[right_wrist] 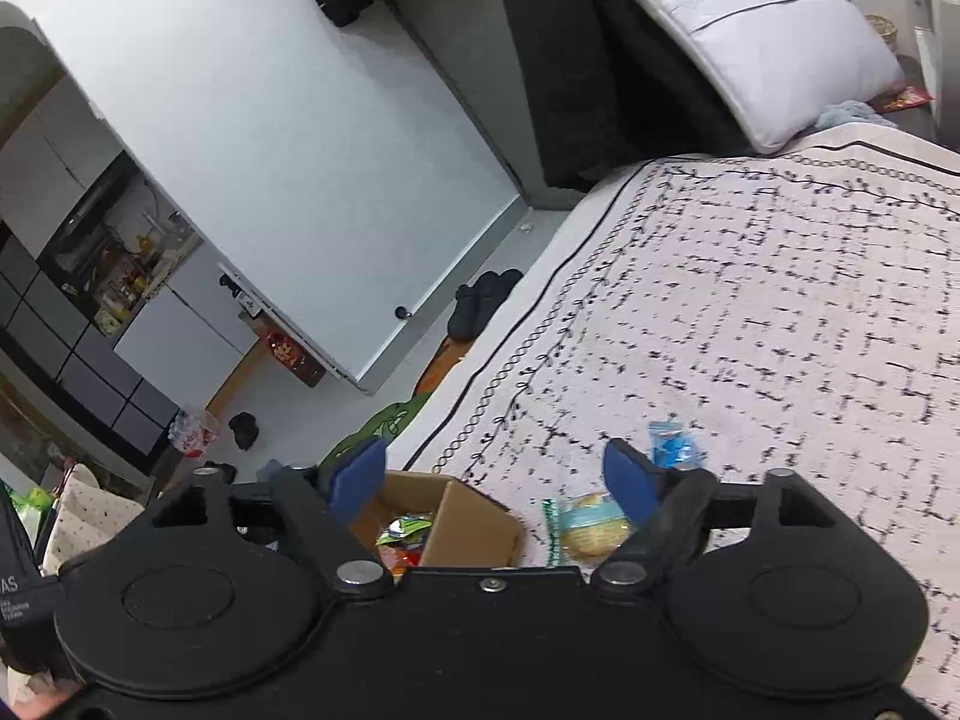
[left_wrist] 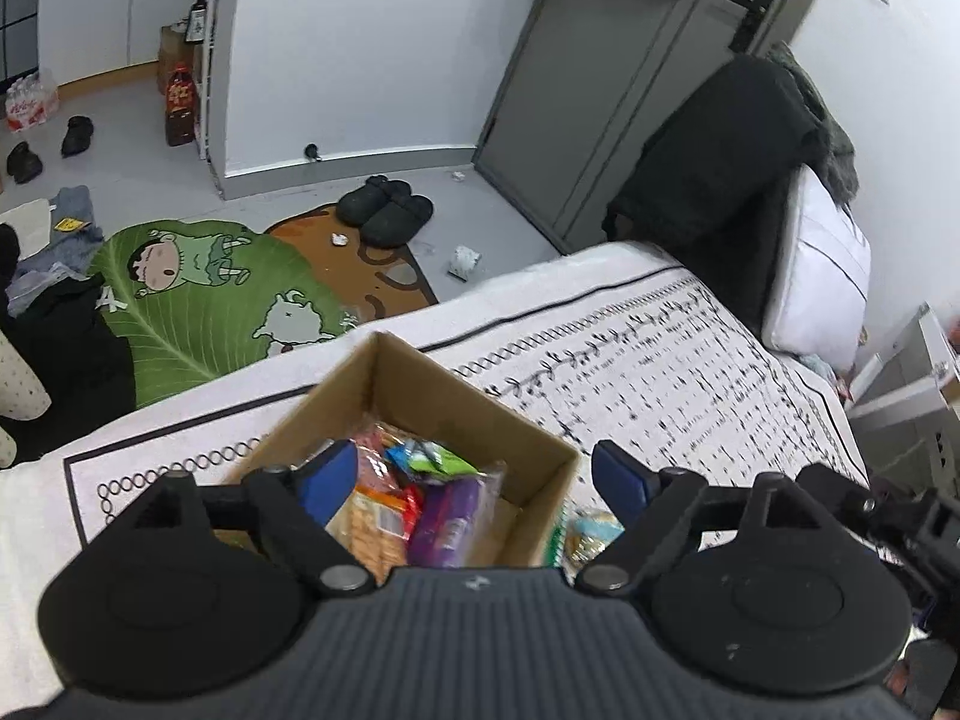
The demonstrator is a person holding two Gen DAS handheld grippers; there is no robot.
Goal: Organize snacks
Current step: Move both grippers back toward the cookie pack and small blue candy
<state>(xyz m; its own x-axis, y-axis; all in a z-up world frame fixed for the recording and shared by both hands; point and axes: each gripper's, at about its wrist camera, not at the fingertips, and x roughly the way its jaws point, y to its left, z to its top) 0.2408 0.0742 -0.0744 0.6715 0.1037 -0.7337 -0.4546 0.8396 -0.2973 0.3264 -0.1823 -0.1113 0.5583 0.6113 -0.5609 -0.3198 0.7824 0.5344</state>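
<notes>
Both handheld grippers angle downward over a patterned bedspread [right_wrist: 750,300]. The left gripper [left_wrist: 474,477], jaws spread and empty, hovers above an open cardboard box [left_wrist: 534,444] holding snack packets [left_wrist: 420,498]. The right gripper [right_wrist: 498,480], likewise spread and empty, hangs near a wrapped pastry [right_wrist: 591,525], apparently bread, and a blue packet [right_wrist: 675,447] lying beside the box.
</notes>
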